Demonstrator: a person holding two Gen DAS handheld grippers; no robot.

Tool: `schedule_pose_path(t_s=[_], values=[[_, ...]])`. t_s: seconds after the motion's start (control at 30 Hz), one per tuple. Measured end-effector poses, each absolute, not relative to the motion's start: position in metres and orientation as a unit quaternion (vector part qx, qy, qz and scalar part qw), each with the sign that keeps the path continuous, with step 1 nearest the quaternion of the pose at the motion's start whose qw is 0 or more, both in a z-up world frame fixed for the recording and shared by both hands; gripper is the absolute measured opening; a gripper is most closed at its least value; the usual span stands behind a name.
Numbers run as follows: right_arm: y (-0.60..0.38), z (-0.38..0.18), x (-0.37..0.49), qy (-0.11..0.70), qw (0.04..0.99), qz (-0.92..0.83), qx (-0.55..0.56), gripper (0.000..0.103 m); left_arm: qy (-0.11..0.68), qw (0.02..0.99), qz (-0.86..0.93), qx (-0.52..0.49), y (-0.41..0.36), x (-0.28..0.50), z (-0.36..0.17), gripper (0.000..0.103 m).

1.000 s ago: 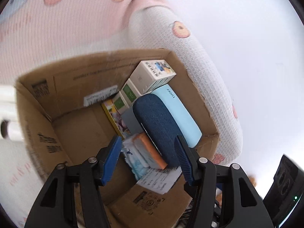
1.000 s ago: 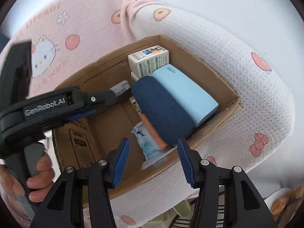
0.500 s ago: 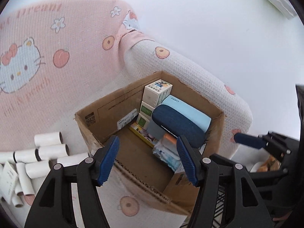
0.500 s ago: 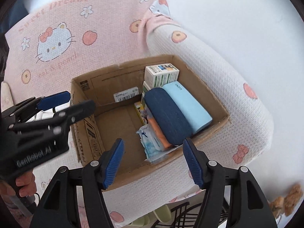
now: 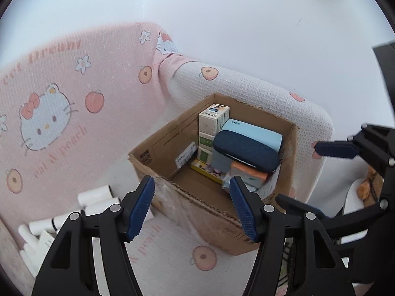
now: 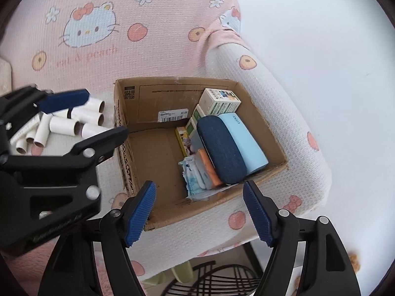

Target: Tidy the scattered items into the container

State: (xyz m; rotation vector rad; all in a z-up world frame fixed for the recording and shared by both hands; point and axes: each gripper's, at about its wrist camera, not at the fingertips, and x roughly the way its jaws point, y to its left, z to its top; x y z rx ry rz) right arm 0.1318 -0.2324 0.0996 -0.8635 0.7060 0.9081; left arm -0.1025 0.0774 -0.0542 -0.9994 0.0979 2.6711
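Note:
An open cardboard box (image 5: 158, 148) (image 6: 128, 113) sits on the sofa seat against the armrest. Along its far side lie a dark blue case (image 6: 222, 148) (image 5: 244, 148), a light blue case (image 6: 246, 143), stacked white cartons (image 6: 219, 101), an orange pack and a tissue pack (image 6: 195, 175). Several cardboard tubes (image 6: 64, 125) (image 5: 96, 197) lie scattered on the seat left of the box. My left gripper (image 5: 192, 209) (image 6: 106, 113) hangs open and empty above the box's near left corner. My right gripper (image 6: 198, 213) (image 5: 296, 172) hovers over the front rim, its jaws opening with nothing between them.
The sofa has a pink cartoon-cat cover (image 6: 93, 27), and a white waffle-knit armrest (image 6: 284, 103) runs along the box's right side. A white wall rises behind. Below the seat's front edge stands a black wire rack (image 6: 217, 281).
Both grippers have drawn back and up from the box, so the whole box and the tubes now show. The right jaws have spread wider. The left gripper has rolled.

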Motion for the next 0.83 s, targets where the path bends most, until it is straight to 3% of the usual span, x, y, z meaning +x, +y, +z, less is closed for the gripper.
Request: schedule_pose_path(t_s=[0.23, 0.37, 0.83], values=[[-0.232, 0.101, 0.125, 0.306, 0.755, 0.408, -0.411, 0.073, 0.037, 0.125, 0.933, -0.335, 0.067, -0.091, -0.046, 0.067], [-0.233, 0.099, 0.128, 0.306, 0.759, 0.403, -0.410, 0.082, 0.023, 0.119, 0.935, -0.334, 0.063, -0.093, -0.043, 0.067], [-0.243, 0.095, 0.148, 0.325, 0.760, 0.412, -0.384, 0.082, 0.073, 0.129, 0.930, -0.337, 0.093, -0.091, -0.043, 0.067]])
